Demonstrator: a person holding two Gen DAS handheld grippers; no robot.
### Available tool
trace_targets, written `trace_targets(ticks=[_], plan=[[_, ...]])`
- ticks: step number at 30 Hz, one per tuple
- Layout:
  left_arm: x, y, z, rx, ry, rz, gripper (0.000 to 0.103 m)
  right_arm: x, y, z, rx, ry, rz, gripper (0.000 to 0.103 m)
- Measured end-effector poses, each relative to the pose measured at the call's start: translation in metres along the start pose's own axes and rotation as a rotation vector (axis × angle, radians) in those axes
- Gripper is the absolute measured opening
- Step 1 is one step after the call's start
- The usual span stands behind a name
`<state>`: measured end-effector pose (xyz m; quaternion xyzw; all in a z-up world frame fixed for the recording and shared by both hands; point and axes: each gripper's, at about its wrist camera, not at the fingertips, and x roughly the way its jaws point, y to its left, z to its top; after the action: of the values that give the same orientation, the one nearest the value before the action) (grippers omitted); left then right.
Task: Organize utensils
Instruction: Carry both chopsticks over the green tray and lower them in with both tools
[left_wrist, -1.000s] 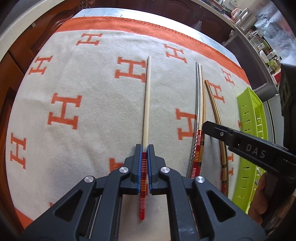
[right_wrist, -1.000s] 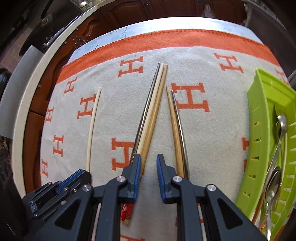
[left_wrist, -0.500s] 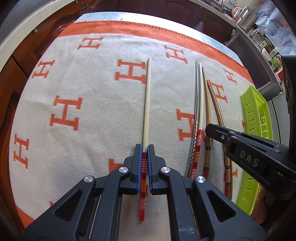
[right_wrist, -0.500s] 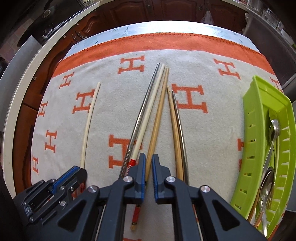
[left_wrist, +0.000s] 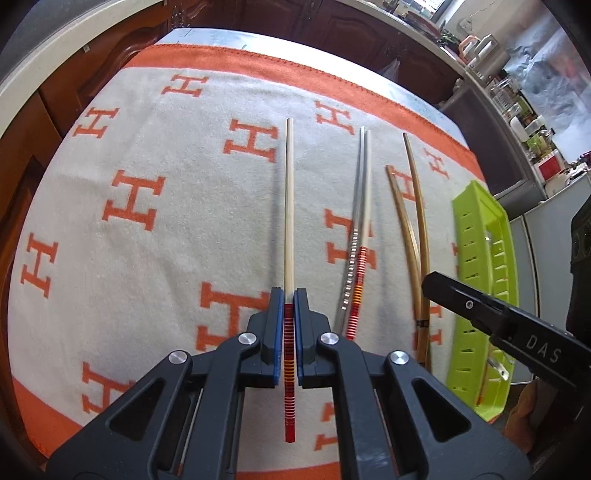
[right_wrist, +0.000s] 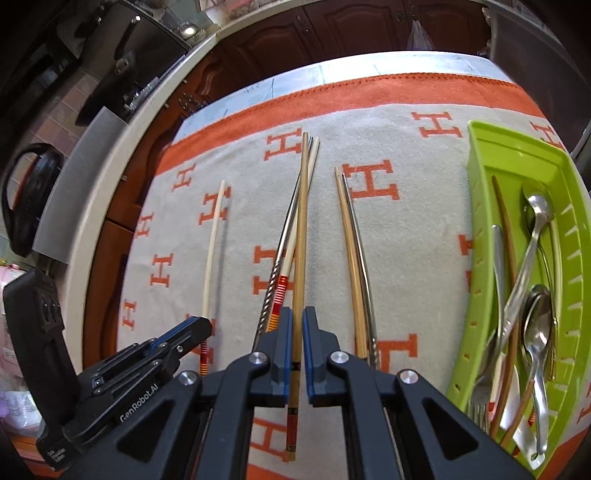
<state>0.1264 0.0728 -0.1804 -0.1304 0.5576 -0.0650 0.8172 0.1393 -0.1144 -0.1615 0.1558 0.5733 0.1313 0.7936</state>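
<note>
On the blanket (right_wrist: 406, 236) each gripper clamps one chopstick: left gripper (left_wrist: 289, 314) a pale chopstick (left_wrist: 289, 206), right gripper (right_wrist: 297, 332) a brown chopstick (right_wrist: 301, 236). Next, probably, carry both to the tray (right_wrist: 480, 155).

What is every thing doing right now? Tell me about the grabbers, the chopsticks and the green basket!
Left gripper: shut on the pale chopstick.
Right gripper: shut on the tan chopstick.
Metal chopstick and red-banded chopstick: lying side by side on the blanket.
Tan and metal pair: lying loose on the blanket.
Green basket: holding spoons and other utensils.
</note>
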Motion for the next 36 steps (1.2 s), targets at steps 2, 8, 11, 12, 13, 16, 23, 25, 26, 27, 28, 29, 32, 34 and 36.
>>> trace_targets(ticks=[2, 8, 11, 12, 13, 16, 23, 25, 26, 27, 28, 29, 32, 34, 36], plan=[[-0.010, -0.007, -0.002, 0.006, -0.009, -0.020, 0.003, -0.012, -0.004, -0.002, 0.009, -0.019, 0.026, 0.005], [-0.039, -0.049, -0.010, 0.071, -0.028, -0.081, 0.003, -0.051, -0.027, -0.014, 0.045, -0.064, 0.075, 0.005], [-0.047, -0.083, -0.015, 0.120, -0.017, -0.119, 0.003, -0.069, -0.050, -0.021, 0.083, -0.081, 0.079, 0.005], [-0.049, -0.095, -0.017, 0.139, -0.013, -0.130, 0.003, -0.073, -0.058, -0.022, 0.095, -0.084, 0.076, 0.005], [-0.050, -0.107, -0.019, 0.157, -0.007, -0.140, 0.003, -0.079, -0.067, -0.025, 0.110, -0.090, 0.073, 0.005], [-0.048, -0.143, -0.023, 0.197, 0.012, -0.167, 0.003, -0.092, -0.094, -0.031, 0.148, -0.112, 0.050, 0.005], [-0.031, -0.202, -0.043, 0.255, 0.070, -0.180, 0.003, -0.099, -0.137, -0.046, 0.212, -0.097, 0.051, 0.005], [-0.025, -0.212, -0.046, 0.266, 0.086, -0.173, 0.003, -0.098, -0.144, -0.048, 0.216, -0.087, 0.061, 0.005], [-0.021, -0.216, -0.047, 0.271, 0.094, -0.168, 0.003, -0.097, -0.146, -0.049, 0.214, -0.084, 0.059, 0.005], [-0.017, -0.220, -0.048, 0.275, 0.103, -0.164, 0.003, -0.096, -0.148, -0.049, 0.210, -0.082, 0.053, 0.006], [-0.013, -0.221, -0.049, 0.276, 0.110, -0.160, 0.003, -0.096, -0.149, -0.050, 0.205, -0.080, 0.049, 0.006], [-0.010, -0.223, -0.049, 0.278, 0.115, -0.155, 0.003, -0.095, -0.150, -0.050, 0.203, -0.077, 0.049, 0.006], [-0.004, -0.228, -0.051, 0.287, 0.125, -0.141, 0.003, -0.095, -0.155, -0.051, 0.204, -0.073, 0.039, 0.007], [-0.003, -0.229, -0.052, 0.292, 0.128, -0.129, 0.003, -0.098, -0.157, -0.054, 0.207, -0.081, 0.007, 0.007], [0.000, -0.230, -0.053, 0.290, 0.130, -0.105, 0.003, -0.100, -0.158, -0.057, 0.199, -0.088, -0.010, 0.008]])
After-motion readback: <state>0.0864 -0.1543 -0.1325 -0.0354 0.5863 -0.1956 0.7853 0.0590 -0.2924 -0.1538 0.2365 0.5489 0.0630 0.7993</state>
